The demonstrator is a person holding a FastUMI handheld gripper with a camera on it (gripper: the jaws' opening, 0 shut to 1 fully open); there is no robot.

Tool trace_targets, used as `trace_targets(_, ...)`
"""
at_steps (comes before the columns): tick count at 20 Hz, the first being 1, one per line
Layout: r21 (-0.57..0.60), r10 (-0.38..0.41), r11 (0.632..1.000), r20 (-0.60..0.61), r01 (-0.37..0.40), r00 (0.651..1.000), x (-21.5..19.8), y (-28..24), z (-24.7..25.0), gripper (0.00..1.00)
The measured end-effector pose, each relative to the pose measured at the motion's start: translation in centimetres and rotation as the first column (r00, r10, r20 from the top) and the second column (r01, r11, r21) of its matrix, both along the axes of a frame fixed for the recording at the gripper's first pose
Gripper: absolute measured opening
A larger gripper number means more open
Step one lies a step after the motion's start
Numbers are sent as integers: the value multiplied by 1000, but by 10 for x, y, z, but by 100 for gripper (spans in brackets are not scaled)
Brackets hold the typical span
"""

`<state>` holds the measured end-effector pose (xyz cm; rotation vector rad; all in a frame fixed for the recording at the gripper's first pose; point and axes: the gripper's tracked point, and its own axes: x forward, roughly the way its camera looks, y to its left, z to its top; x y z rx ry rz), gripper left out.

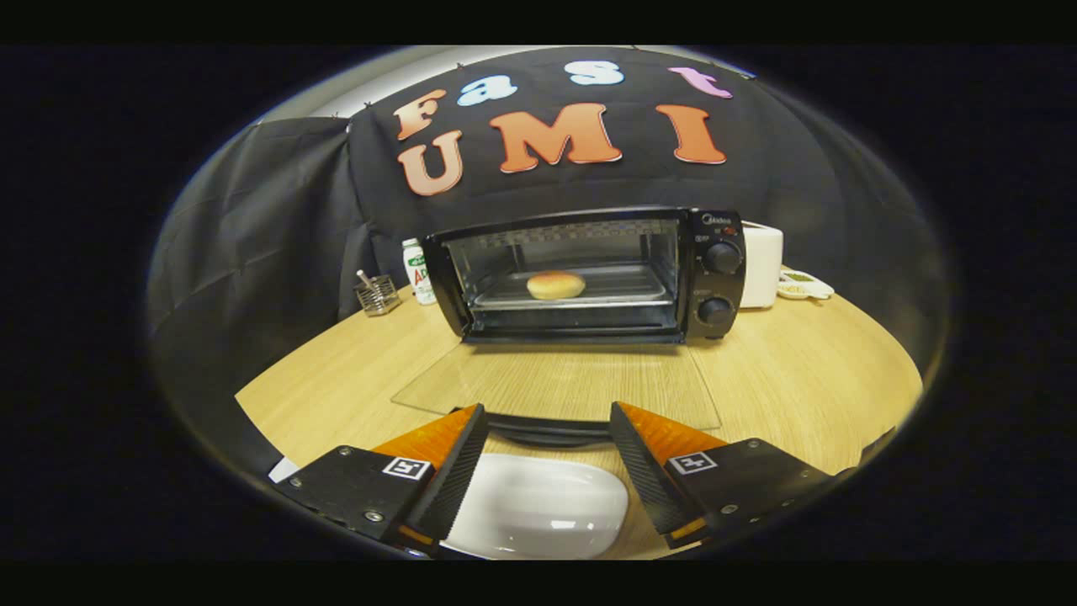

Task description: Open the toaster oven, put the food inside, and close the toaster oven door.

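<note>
The gripper [547, 421] has its two fingers spread apart, grasping nothing. Below and between them sits an empty white plate [538, 505]. Just ahead of the fingertips lies the dark handle [547, 429] of the toaster oven's glass door [555, 383], folded down flat on the wooden table [808, 379]. Beyond it, the toaster oven [589, 273] stands open, and a round bun [555, 284] rests on the tray [623, 290] inside. The food seems delivered; the fingers look placed to lift the handle and shut the door.
</note>
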<state>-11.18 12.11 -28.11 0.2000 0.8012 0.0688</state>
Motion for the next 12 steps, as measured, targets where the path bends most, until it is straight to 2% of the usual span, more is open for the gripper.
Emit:
trace_targets(6,-40,-24,999,-98,21,995,-23,-18,-25,87)
trace_targets(12,17,-12,1000,-124,14,992,-15,-6,-32,88)
